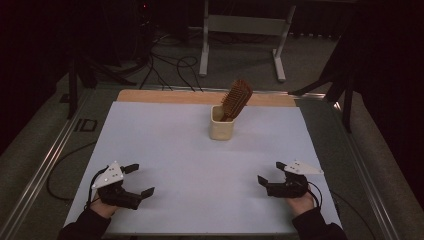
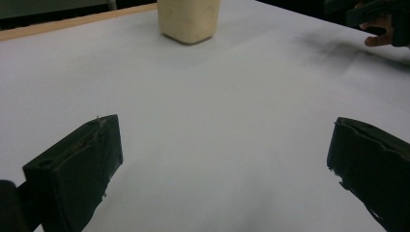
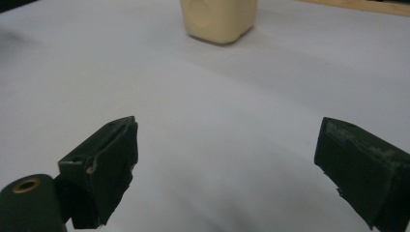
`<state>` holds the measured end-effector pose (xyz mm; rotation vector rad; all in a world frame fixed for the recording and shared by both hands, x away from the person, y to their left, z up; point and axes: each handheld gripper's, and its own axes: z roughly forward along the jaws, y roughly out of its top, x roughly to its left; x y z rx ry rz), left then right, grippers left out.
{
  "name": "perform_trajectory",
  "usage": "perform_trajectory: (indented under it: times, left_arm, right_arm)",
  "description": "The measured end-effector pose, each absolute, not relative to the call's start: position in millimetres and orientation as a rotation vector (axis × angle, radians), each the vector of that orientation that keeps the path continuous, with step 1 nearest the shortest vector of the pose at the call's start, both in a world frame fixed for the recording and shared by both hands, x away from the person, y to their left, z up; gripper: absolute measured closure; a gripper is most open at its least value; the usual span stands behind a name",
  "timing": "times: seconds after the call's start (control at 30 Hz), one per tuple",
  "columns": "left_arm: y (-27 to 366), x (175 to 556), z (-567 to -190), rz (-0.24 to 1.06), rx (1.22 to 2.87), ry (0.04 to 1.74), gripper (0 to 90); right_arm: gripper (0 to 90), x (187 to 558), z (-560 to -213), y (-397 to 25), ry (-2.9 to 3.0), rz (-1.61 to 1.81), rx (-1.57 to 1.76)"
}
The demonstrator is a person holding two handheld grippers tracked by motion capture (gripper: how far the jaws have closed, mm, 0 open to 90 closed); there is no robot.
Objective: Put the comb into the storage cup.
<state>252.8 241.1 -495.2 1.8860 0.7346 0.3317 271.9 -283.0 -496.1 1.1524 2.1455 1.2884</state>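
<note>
While both claws (left (image 1: 138,179), right (image 1: 270,171)) gape, brush (image 1: 236,99) stands in cup (image 1: 221,128), w/ bare sheet (image 1: 200,165) between.

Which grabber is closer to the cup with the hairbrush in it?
The right gripper, though only slightly. It sits near the table's front edge, to the right of the cream cup. The left gripper sits at the front left, a bit farther off. Both are open and empty.

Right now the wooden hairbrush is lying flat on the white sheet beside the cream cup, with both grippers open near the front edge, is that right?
Not quite: the hairbrush stands inside the cream cup, leaning on its rim, as the high view shows. The left gripper and right gripper are indeed open near the front edge.
</note>
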Motion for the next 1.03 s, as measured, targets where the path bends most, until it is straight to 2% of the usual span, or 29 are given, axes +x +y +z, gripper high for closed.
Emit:
perform_trajectory:
  times: [1.03]
  left_arm:
    - [240,253,-497,0.322,1.887,0.738,0.0]
  right_arm:
    - [8.3,269,-502,-275,2.141,1.276,1.108]
